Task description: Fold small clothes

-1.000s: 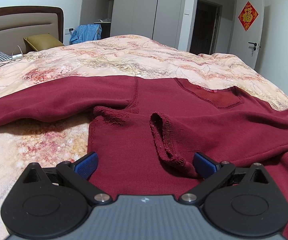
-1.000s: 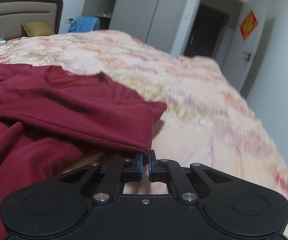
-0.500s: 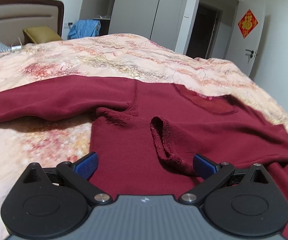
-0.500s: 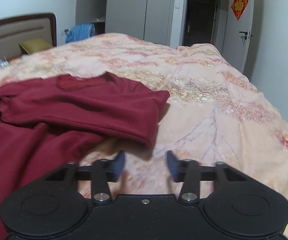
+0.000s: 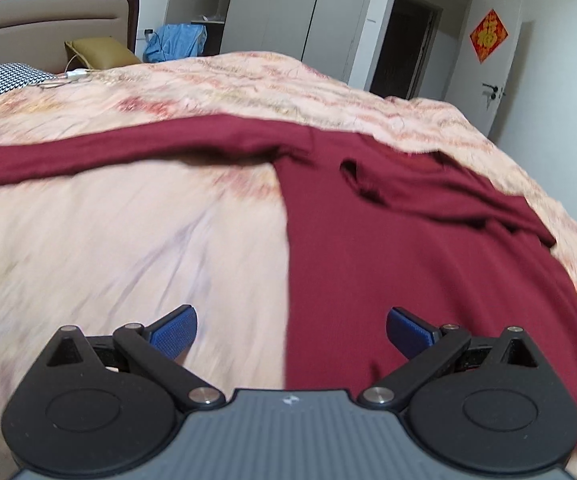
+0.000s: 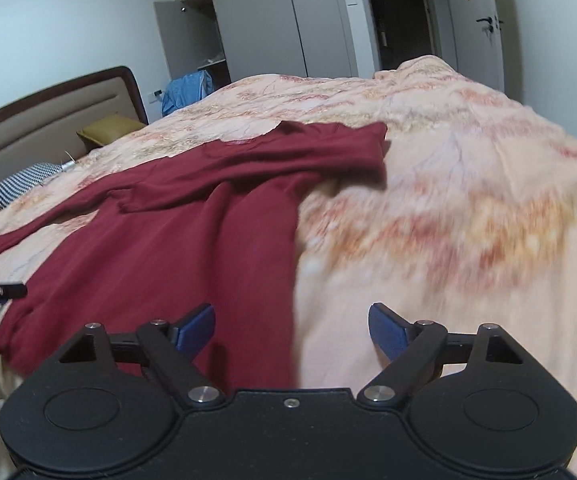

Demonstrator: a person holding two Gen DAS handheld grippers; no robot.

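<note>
A dark red long-sleeved top lies flat on the bed. Its left sleeve stretches out sideways; its right sleeve is folded across the chest. My left gripper is open and empty, held above the top's left side edge near the hem. My right gripper is open and empty, held above the top's right side edge, where the top meets the bedspread.
The bed has a peach floral bedspread. A headboard, an olive pillow and a checked pillow stand at the far left. Wardrobes, blue clothing and a door lie beyond.
My right gripper opened and let go of the folded right sleeve. Both grippers pulled back and rose, away from the chest toward the hem end.
</note>
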